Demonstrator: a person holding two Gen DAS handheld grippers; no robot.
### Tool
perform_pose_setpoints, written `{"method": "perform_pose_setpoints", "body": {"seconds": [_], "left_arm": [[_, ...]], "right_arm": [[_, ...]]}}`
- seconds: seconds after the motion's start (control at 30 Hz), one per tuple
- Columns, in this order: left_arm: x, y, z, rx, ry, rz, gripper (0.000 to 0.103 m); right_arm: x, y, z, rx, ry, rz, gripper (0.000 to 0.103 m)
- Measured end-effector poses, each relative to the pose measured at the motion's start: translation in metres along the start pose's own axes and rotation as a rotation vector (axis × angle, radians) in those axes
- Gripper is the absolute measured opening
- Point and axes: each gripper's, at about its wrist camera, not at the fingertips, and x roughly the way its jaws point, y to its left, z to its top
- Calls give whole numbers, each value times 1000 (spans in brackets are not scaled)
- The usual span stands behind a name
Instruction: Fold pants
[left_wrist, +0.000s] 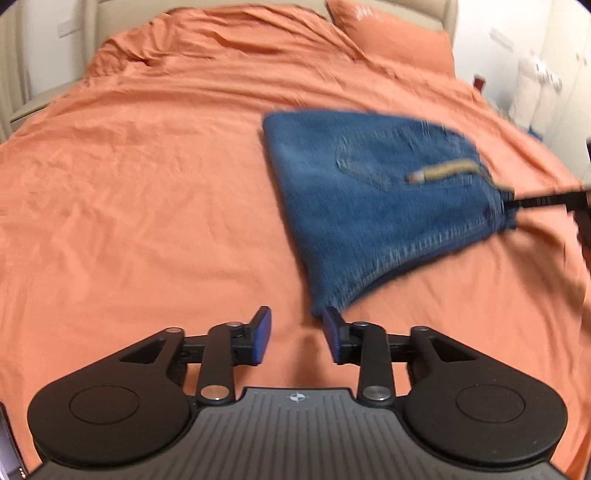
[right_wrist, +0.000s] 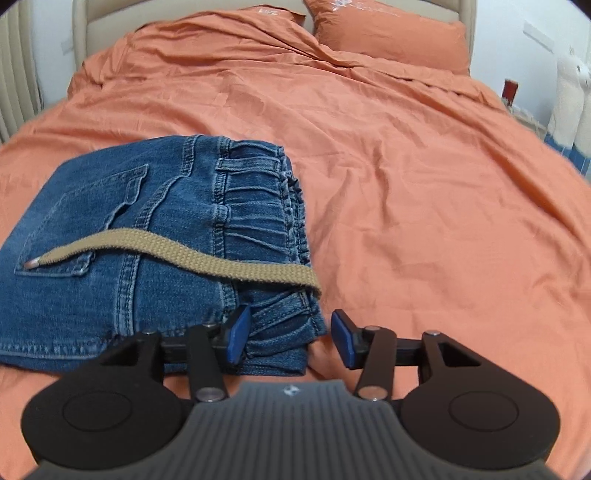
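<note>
Folded blue jeans (right_wrist: 129, 258) lie on the orange bedsheet (right_wrist: 406, 184), back pocket up, with a tan woven drawstring (right_wrist: 184, 254) draped across them. My right gripper (right_wrist: 291, 332) is open around the near waistband corner; the left pad rests against the denim and the right pad stands clear of it. In the left wrist view the jeans (left_wrist: 369, 206) look blurred. My left gripper (left_wrist: 297, 336) is open over bare sheet, with the jeans' near corner just beyond its right fingertip. One finger (left_wrist: 543, 201) of the right gripper shows at the waistband.
Orange pillows (right_wrist: 388, 33) and a beige headboard (right_wrist: 85, 37) lie at the far end of the bed. A white plush toy (right_wrist: 570, 96) stands beyond the right edge and a radiator (right_wrist: 14, 74) beyond the left. Rumpled sheet (left_wrist: 147, 184) spreads left of the jeans.
</note>
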Motion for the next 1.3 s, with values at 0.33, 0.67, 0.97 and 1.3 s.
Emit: {"method": "perform_pose_setpoints", "body": {"seconds": [0.33,0.67,0.97,1.3], "left_arm": [[-11,30,56,-155,-131,-92,62],[54,47,106,-291,-46,-218,68],[126,76,108,-482,56,-295,68],[170,79,116,-484,125,-329,58]], "right_arm": [[-51,-5,23,-17,-20,50,71],[-31,-47,58,274,71,213,81],[32,-83,52,457,149,391,81],[102,-105,47,597,216,628,70]]}}
